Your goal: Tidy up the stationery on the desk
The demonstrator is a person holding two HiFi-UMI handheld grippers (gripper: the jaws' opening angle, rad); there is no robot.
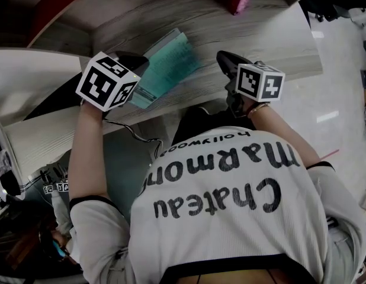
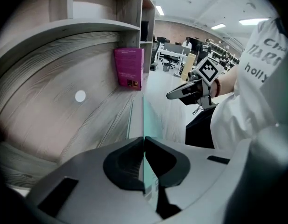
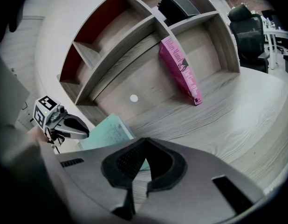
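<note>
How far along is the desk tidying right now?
Looks done: the pink rectangular book leans inside the wooden shelf unit. In hand: the left tongs are shut on the edge of the thin teal booklet. Left: probably shelving it; the right tongs are shut and empty.

the left gripper (image 2: 144, 141) has its dark pads pressed together on a thin teal booklet (image 2: 151, 118), seen edge-on as a narrow line that runs from the jaws away over the pale wood-grain desk (image 2: 106, 120). at the back of the desk a pink book (image 2: 129, 68) stands on end under a shelf unit (image 2: 88, 29), and a small white round spot (image 2: 80, 96) shows on the wood to its left. at the right the right gripper (image 2: 171, 95) points leftward above the desk, its marker cube (image 2: 208, 70) behind it, beside a person's white shirt (image 2: 256, 106) with dark lettering. beyond lies an open office under strip ceiling lights (image 2: 253, 21).
</note>
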